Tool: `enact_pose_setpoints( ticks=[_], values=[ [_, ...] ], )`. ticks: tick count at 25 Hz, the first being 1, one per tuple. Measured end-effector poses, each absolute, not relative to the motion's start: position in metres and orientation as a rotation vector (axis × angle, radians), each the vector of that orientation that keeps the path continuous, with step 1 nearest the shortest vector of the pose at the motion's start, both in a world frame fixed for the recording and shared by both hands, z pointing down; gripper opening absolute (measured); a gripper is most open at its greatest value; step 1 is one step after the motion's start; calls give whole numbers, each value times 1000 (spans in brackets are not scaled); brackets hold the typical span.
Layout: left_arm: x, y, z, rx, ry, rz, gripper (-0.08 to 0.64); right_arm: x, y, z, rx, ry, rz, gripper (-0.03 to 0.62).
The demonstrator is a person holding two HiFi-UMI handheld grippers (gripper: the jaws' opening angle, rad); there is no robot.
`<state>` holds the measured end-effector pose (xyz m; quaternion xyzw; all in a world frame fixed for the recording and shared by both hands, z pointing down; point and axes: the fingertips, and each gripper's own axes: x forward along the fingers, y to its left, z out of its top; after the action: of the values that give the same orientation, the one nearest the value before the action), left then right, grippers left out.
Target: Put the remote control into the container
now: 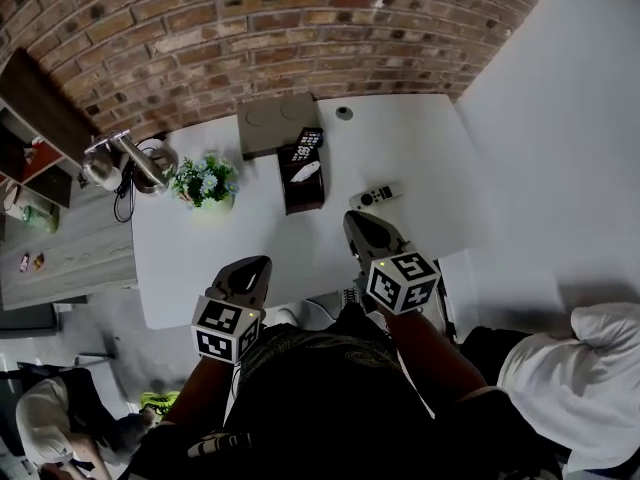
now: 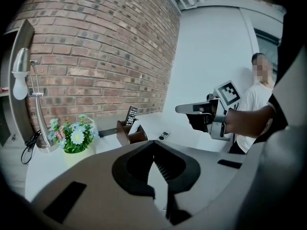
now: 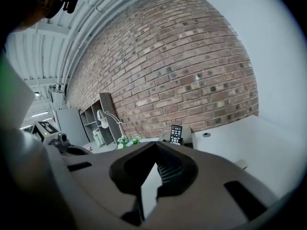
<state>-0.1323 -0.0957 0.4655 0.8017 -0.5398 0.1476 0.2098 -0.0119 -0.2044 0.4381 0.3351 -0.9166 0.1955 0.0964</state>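
Remote control (image 1: 377, 197): light grey, lying flat on the white desk (image 1: 200, 258), not yet touched. It sits at about 12 o'clock from the right hand-held gripper (image 1: 358, 220), near but apart.

Right hand-held gripper: jaws together, nothing between them. Left hand-held gripper (image 1: 256, 265): jaws also together, empty, hanging over the desk's near edge at about 8 o'clock from the remote control.

Step in hand, as judged: the approach to pick up.
- The right jaws need to be spread before they come down.
- The jaws should straddle the remote control's narrow width, near its middle, so it does not swing when lifted.
- The pads should go low to the desk; the body looks thin and smooth, so a shallow pinch may slip.
- The carry is short, toward 10 o'clock.

Container (image 1: 305, 202): dark brown box, open on top, standing at about 10 o'clock from the remote control.
- A black remote (image 1: 306, 144) stands on end at the far side, leaning over the rim.
- A white object (image 1: 305, 171) lies nearer the middle; what it is cannot be told.
- Free room looks tight. End-first entry into the near part seems best, clear of the black remote so it is not tipped.

Flower pot (image 1: 205, 182) stands at 9 o'clock from the container, clear of the path.
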Motion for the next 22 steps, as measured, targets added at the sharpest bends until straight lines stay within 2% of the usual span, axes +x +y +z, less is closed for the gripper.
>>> enact_pose_setpoints(
  ticks=[5,22],
  values=[
    [-116,-103,447,2318,-1474,352,5,5,-181,433,1033,-2712,525,8],
    [-89,-99,432,2401,-1341,370,5,35,-128,444,1077,-2640,650,9]
  ],
)
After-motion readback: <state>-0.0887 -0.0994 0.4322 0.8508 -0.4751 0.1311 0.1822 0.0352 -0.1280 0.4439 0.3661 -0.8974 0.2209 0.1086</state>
